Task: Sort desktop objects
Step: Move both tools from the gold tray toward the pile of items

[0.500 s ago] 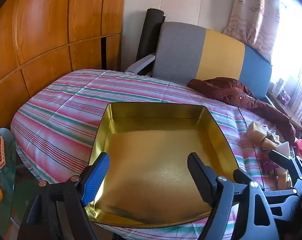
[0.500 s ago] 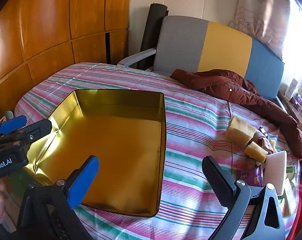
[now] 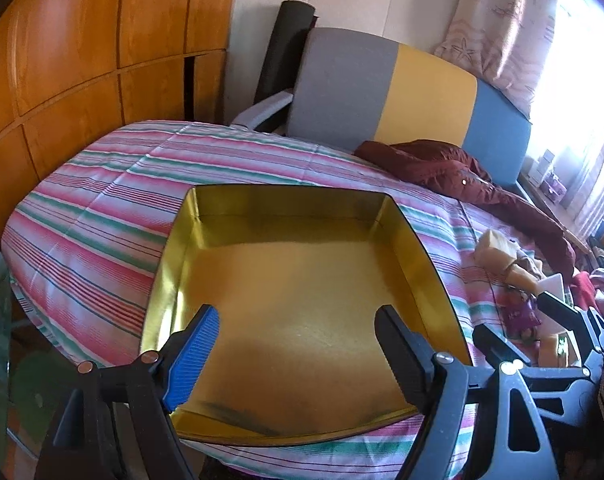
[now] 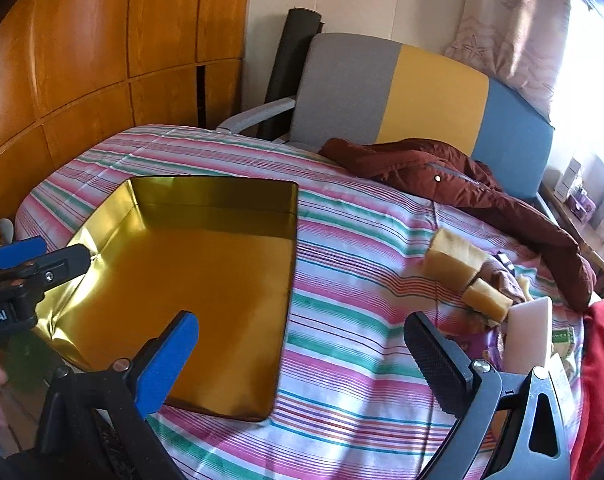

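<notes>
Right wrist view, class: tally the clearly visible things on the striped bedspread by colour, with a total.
Gold: 1, the gold tray
Pale yellow: 2, the larger block and smaller block
White: 1, the white slab
Maroon: 1, the jacket
Total: 5

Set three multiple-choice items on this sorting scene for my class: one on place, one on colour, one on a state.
1. Where do the yellow blocks lie relative to the gold tray?
A to its right
B inside it
C behind it

2. What colour is the jacket on the striped cover?
A green
B dark red
C white

3. How is the right gripper?
A shut on a block
B shut, empty
C open, empty

Key: 1 A, they sit on the cover right of the tray; 2 B, maroon fabric; 3 C, its fingers stand wide apart.
</notes>
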`<action>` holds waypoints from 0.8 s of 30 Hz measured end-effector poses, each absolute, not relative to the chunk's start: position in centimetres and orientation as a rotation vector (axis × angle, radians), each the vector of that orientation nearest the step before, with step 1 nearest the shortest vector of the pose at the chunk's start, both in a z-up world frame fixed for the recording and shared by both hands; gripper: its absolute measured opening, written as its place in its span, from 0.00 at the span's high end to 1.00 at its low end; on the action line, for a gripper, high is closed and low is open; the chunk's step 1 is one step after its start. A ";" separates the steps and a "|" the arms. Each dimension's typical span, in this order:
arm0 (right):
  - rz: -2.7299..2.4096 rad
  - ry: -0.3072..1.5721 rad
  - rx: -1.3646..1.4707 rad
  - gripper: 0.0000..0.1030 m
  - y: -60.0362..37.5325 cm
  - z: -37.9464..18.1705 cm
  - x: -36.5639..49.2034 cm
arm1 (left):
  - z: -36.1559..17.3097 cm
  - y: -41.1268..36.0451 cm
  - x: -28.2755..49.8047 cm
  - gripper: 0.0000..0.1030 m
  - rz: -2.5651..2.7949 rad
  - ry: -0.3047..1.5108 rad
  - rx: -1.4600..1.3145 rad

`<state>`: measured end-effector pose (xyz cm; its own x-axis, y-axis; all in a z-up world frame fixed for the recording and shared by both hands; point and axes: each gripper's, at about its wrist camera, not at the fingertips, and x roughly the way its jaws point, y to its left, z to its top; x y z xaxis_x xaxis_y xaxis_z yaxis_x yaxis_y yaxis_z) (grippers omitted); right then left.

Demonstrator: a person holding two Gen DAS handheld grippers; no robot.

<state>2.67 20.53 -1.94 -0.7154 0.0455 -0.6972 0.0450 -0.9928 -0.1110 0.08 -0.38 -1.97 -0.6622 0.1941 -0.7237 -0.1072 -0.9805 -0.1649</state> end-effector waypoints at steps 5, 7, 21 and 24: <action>2.877 -0.172 -1.188 0.00 21.9 -1.9 2.9 | -1.6 0.5 0.1 0.21 2.667 -0.162 -1.179; 2.862 -0.153 -1.195 0.00 22.7 -2.0 3.0 | -1.5 1.1 0.2 0.21 2.640 -0.153 -1.171; 2.736 -0.049 -1.224 0.00 30.3 -1.7 4.0 | -1.1 7.2 0.1 0.21 2.466 0.010 -1.138; 2.700 0.034 -1.222 0.00 33.5 -1.2 4.5 | -1.1 8.2 0.0 0.20 2.427 0.007 -1.136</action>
<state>4.50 33.50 -1.16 -0.6470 0.1519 -0.7472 -0.1706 -0.9839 -0.0523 0.02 8.19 -1.14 -0.5548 0.4015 -0.7287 -0.4055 -0.8953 -0.1845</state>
